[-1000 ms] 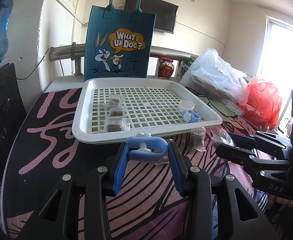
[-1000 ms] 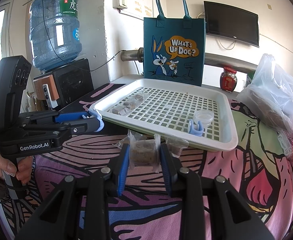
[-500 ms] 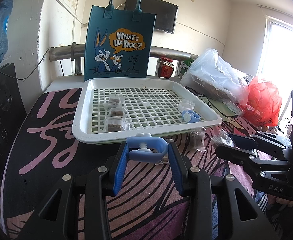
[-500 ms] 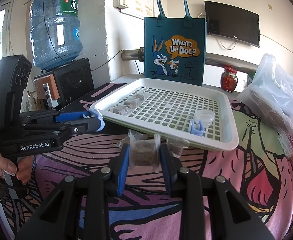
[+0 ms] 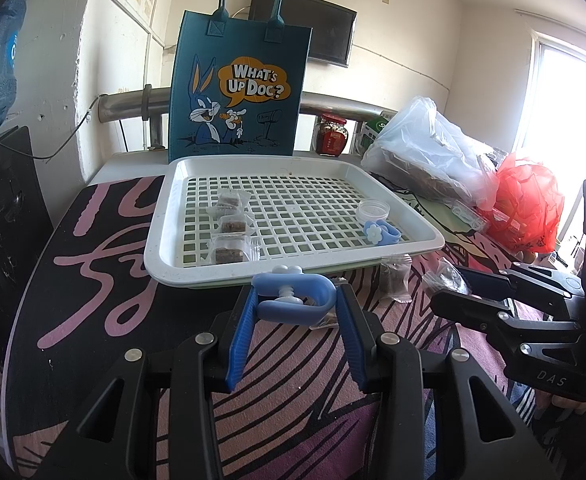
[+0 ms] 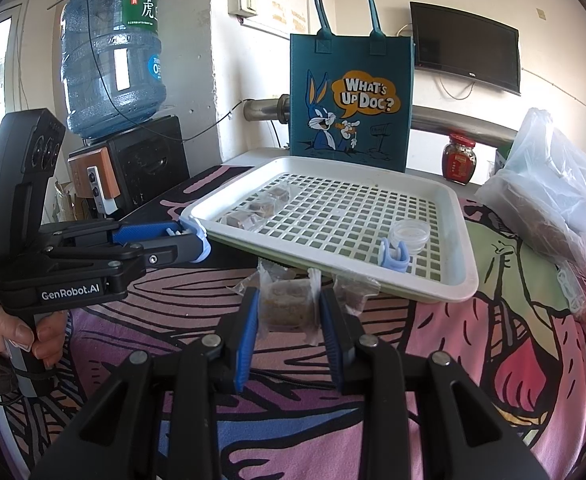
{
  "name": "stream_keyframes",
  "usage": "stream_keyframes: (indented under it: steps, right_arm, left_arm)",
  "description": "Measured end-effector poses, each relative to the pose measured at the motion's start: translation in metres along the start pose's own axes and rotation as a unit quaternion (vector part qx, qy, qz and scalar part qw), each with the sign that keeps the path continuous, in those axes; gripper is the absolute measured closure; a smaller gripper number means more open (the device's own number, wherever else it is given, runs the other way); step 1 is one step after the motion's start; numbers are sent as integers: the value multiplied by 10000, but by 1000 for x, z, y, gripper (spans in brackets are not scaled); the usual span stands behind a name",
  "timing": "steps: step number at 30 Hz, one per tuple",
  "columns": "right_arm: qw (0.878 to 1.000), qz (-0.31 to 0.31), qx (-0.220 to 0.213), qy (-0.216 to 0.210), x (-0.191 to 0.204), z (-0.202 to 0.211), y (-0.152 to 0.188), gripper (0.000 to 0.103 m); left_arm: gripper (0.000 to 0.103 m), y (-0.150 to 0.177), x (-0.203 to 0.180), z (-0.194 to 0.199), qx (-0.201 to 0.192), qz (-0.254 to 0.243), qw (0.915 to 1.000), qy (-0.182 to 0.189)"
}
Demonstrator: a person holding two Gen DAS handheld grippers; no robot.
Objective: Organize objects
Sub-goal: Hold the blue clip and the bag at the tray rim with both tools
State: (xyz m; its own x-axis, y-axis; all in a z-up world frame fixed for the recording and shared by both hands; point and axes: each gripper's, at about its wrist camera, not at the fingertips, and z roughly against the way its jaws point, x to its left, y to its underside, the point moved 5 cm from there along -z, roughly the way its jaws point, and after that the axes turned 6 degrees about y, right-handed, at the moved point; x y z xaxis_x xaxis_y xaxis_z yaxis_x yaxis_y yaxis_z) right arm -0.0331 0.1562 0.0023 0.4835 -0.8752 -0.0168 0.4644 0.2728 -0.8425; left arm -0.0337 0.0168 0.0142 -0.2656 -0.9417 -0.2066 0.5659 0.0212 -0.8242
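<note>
Left gripper (image 5: 293,300) clamps a blue clip (image 5: 293,298) right at the white tray's (image 5: 161,248) near rim. Right gripper (image 6: 289,306) pinches a wrapped snack packet (image 6: 287,304) just short of that edge, with open grid free mid-tray.

A white slotted tray (image 5: 161,240) lay on the patterned cloth, holding three clear-wrapped brown snack packets (image 5: 229,226) in a column at its left and a round clear lid (image 5: 373,211) beside a blue flower clip (image 5: 381,234) at its right. Before its near rim were a second blue clip (image 5: 293,300) and further wrapped packets (image 6: 289,306).
</note>
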Motion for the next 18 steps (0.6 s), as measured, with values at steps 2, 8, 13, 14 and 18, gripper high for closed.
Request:
stream_keyframes:
  steps: [2, 8, 13, 14, 18]
  right_arm:
    - [10000, 2, -1, 0, 0, 0, 0, 73]
    - [10000, 2, 1, 0, 0, 0, 0, 73]
    - [10000, 3, 0, 0, 1, 0, 0, 73]
    - [10000, 2, 1, 0, 0, 0, 0, 73]
    - [10000, 8, 3, -6, 1, 0, 0, 73]
  left_arm:
    - [64, 0, 0, 0, -2, -1, 10000, 1]
    - [64, 0, 0, 0, 1, 1, 10000, 1]
    - [64, 0, 0, 0, 2, 2, 10000, 1]
    - [64, 0, 0, 0, 1, 1, 10000, 1]
    - [64, 0, 0, 0, 2, 3, 10000, 1]
